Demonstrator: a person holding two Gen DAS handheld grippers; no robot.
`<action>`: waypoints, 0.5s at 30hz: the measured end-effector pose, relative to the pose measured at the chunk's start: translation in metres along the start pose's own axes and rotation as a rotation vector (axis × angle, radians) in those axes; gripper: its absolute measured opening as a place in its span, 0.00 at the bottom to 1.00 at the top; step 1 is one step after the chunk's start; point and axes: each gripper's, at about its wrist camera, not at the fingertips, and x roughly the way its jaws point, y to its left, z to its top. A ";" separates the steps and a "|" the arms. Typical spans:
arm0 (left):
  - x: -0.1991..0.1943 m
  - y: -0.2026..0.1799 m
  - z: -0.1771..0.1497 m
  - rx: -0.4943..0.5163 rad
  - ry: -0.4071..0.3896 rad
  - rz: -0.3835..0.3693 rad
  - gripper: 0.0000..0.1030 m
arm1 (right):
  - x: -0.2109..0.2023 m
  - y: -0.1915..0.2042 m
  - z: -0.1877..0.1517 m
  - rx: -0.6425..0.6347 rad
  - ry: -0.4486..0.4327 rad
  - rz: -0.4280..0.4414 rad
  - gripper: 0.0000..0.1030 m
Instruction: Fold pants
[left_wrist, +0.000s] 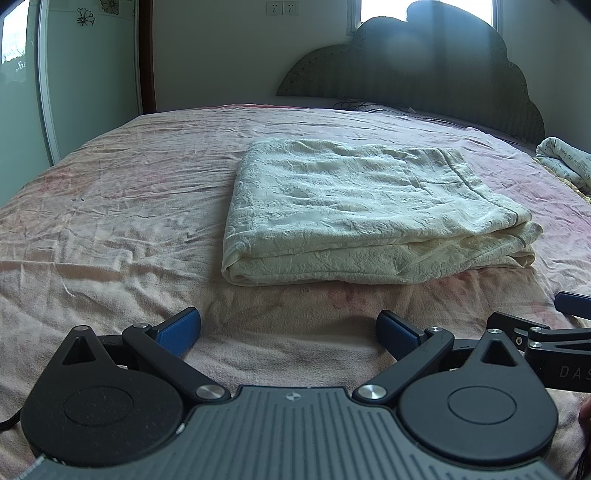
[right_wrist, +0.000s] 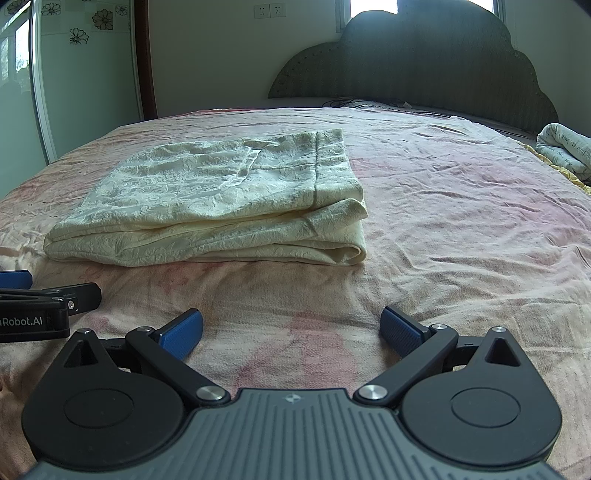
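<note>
Cream textured pants lie folded in a flat rectangular stack on the pink bed sheet; they also show in the right wrist view, left of centre. My left gripper is open and empty, low over the sheet in front of the stack. My right gripper is open and empty, in front of and to the right of the stack. Each gripper shows at the edge of the other's view: the right one and the left one. Neither touches the pants.
A dark scalloped headboard stands at the far end of the bed. A rolled printed quilt lies at the far right. A glass sliding door is on the left. A cable lies near the headboard.
</note>
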 end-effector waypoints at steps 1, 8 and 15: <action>0.000 0.000 0.000 0.000 0.000 0.000 1.00 | 0.000 0.000 0.000 0.000 0.000 0.000 1.00; 0.000 -0.001 0.000 0.003 0.001 0.002 1.00 | 0.000 0.000 0.000 0.000 0.000 0.000 1.00; 0.001 -0.001 -0.001 0.020 0.014 0.007 1.00 | 0.000 0.000 0.000 0.000 0.000 0.000 1.00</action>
